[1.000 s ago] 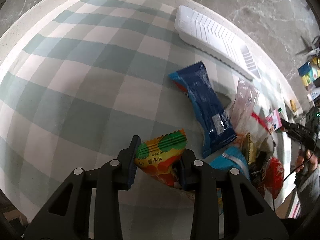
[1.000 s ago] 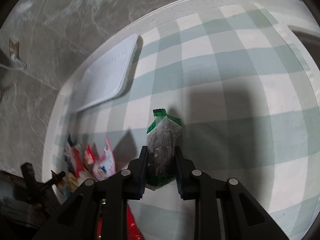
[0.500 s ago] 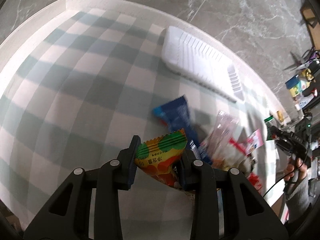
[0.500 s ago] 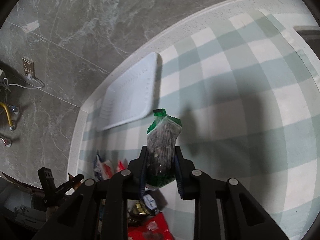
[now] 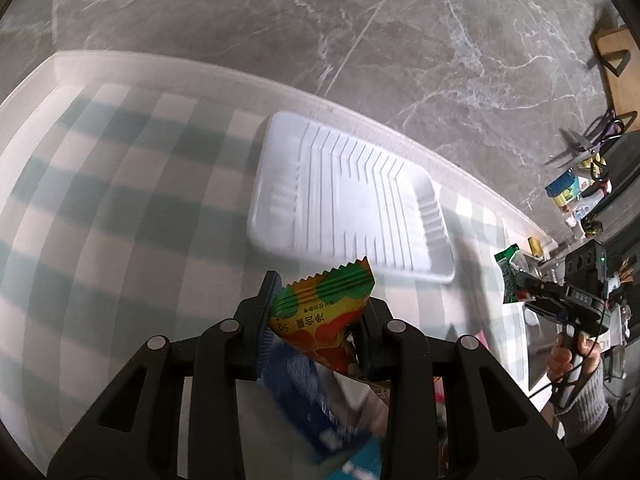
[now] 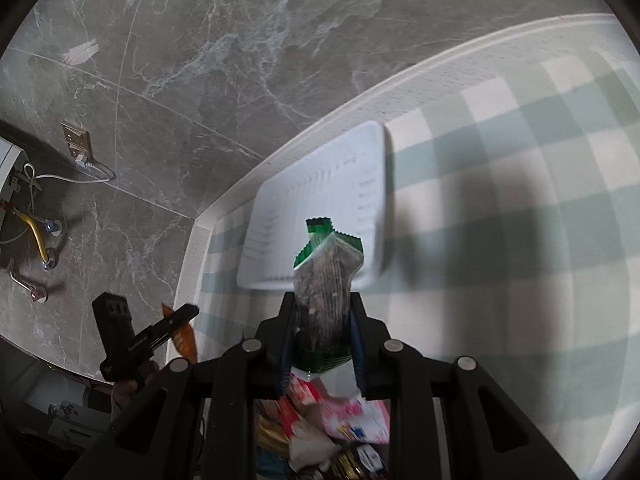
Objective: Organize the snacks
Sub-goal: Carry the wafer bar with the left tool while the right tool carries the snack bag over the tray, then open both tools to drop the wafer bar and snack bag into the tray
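Orange packet point(image 5: 320, 322) pinched between left tongs point(image 5: 316, 320).

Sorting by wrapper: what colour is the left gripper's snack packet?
Orange-yellow with green patches, snack packet; clearest in the left wrist view.

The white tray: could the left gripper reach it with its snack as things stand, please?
Probably yes. The left gripper, shut on the orange snack packet, faces the white tray across bare checked cloth, and the tray looks empty.

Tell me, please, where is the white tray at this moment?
In the left wrist view the white tray lies empty on the checked tablecloth near the table's far edge by the marble wall, just beyond the orange snack packet in the left gripper.
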`<state>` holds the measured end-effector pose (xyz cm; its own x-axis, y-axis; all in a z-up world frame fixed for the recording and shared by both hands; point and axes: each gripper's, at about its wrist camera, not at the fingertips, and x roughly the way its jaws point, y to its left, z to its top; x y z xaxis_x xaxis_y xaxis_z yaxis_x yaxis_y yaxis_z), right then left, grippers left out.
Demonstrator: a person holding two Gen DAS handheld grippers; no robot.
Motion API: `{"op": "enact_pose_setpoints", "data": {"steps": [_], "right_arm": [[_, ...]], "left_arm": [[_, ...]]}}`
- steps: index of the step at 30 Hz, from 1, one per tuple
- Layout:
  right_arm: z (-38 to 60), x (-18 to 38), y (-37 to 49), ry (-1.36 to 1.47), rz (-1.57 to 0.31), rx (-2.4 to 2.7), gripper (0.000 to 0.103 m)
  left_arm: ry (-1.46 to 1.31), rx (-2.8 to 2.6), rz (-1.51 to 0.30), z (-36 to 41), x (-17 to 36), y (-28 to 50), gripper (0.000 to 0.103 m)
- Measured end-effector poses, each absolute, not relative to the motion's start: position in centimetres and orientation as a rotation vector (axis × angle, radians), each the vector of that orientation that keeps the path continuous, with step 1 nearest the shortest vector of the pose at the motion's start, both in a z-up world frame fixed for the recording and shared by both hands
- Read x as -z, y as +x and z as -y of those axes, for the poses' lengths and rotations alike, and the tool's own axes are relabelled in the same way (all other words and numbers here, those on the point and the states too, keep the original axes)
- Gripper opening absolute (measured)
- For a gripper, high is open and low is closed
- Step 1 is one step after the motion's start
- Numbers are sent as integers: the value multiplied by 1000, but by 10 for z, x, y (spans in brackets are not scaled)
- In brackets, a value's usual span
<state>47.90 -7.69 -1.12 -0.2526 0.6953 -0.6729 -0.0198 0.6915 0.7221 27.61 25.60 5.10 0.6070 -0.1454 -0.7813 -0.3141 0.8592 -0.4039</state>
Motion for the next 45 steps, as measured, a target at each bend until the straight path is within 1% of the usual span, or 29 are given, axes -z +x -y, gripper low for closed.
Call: {"op": "enact_pose_setpoints", "data": {"steps": [11,23,31,37,39,42,45], "right_arm": [[24,34,506,541,-1733,-793,26],[-6,74,520,536,-1780,-761,26],[-17,97,522,511,-1809,-736,26],[-22,107,522,481,-1818,-719,27],[-26,107,521,463,-1819,-713,28],[-29,105,519,425,-1814,-708,32],[-32,103,518,391,-1811,-703,34]], "left_arm": [[-452,-76,-945,-275,-44,372,31],[-336,-75,-989,-287,-10,446,31],[-263,-81,-1035,-285,17,472,31],[-231,-85,-1040,-277,29,480,33],[-217,-88,-1043,-273,31,481,35],[-201,-96,-1042,-270,35,483,36],[-184,-106,-1037,-264,35,484,41]]}}
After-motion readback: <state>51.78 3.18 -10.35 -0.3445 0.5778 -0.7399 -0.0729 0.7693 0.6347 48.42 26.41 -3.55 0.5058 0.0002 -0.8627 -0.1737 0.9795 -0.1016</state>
